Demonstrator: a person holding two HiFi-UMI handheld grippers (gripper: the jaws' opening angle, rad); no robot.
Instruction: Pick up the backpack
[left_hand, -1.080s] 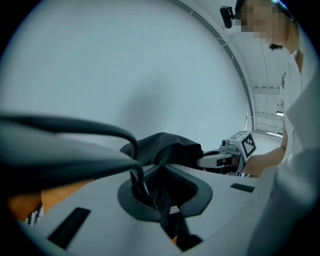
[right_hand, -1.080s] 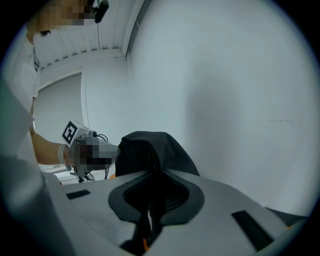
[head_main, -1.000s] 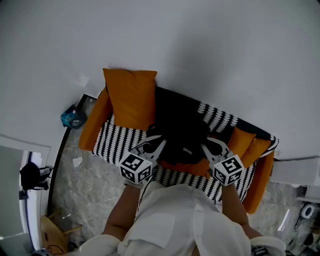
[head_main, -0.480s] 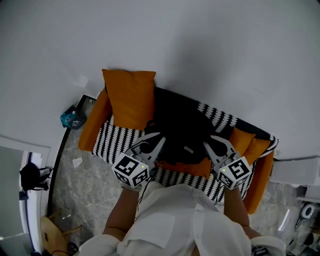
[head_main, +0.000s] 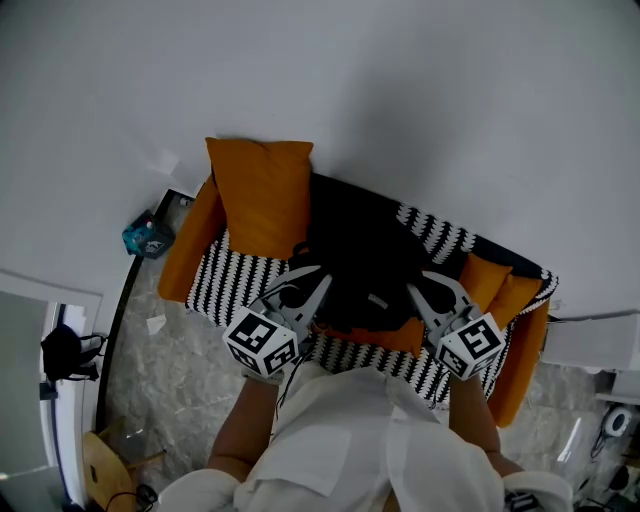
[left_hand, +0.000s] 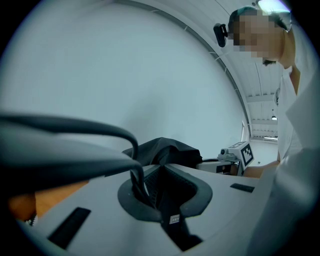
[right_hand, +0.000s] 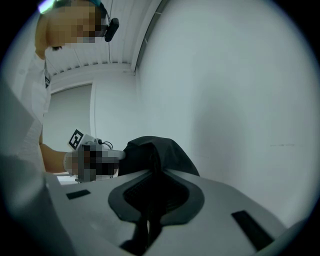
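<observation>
The black backpack (head_main: 362, 255) sits over the middle of the striped sofa (head_main: 222, 282), towards its front edge, and is held from both sides. The left hand-held gripper (head_main: 314, 290) is closed tight on a black strap at the backpack's left side. The right hand-held gripper (head_main: 418, 292) is pinched narrow on dark backpack fabric at the right side. The bag bunches up between the two. An orange cushion (head_main: 262, 195) leans at the sofa's rear left corner. Whether the backpack touches the seat cannot be told.

On the marbled floor (head_main: 180, 350) stands a black-and-white striped sofa (head_main: 240, 280), one orange cushion (head_main: 258, 195) upright at its left end, others (head_main: 480, 282) at its right.
</observation>
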